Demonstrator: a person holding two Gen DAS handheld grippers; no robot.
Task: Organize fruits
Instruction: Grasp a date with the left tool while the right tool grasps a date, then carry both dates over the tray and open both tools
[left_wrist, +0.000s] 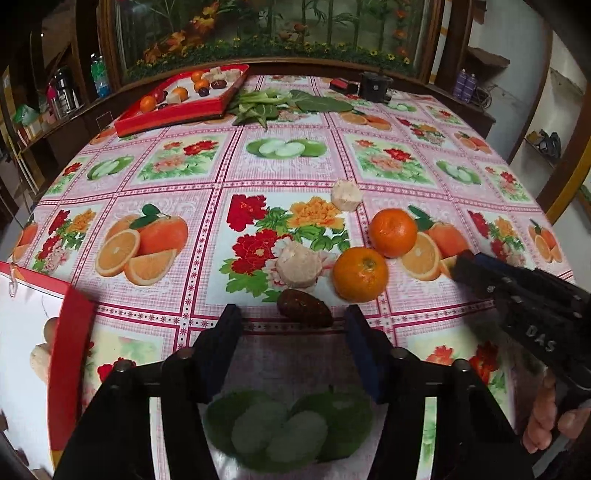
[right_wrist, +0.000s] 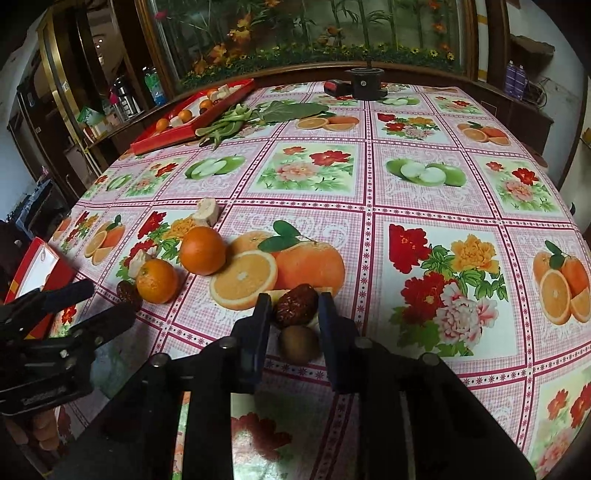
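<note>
- Showed a table under a pink tablecloth (left_wrist: 280, 173) printed with oranges, apples and flowers, and behind it a large wall picture (left_wrist: 277, 33) of flowers and bamboo.
- At the far left corner, held a red tray (left_wrist: 166, 118) with small oranges, dark fruits and pale pieces inside; just beside it lay leafy greens (left_wrist: 273, 105).
- At the near left edge, showed part of a red box (left_wrist: 70, 350) with a white inside and some pale pieces in it.
- In the middle of the cloth, had 2 oranges (left_wrist: 360, 273) close together, almost touching, and 2 pale peeled pieces (left_wrist: 297, 267), 1 just left of the nearer orange and 1 further back.
- Left gripper (left_wrist: 293, 321): pointed down at the cloth, fingers apart and gripping nothing; the dark date (left_wrist: 304, 313) lay on the cloth just ahead, between the 2 tips but clear of both pads, in front of the nearer orange.
- Right gripper (right_wrist: 294, 314): fingers nearly closed on the red-brown date (right_wrist: 295, 304), pads against both its sides at the tips.
- Lower between the same fingers, lay a brown kiwi-like fruit (right_wrist: 299, 343) on the cloth; could not tell if the pads touched it.
- Both grippers near each other, the right one to the right of the oranges.
</note>
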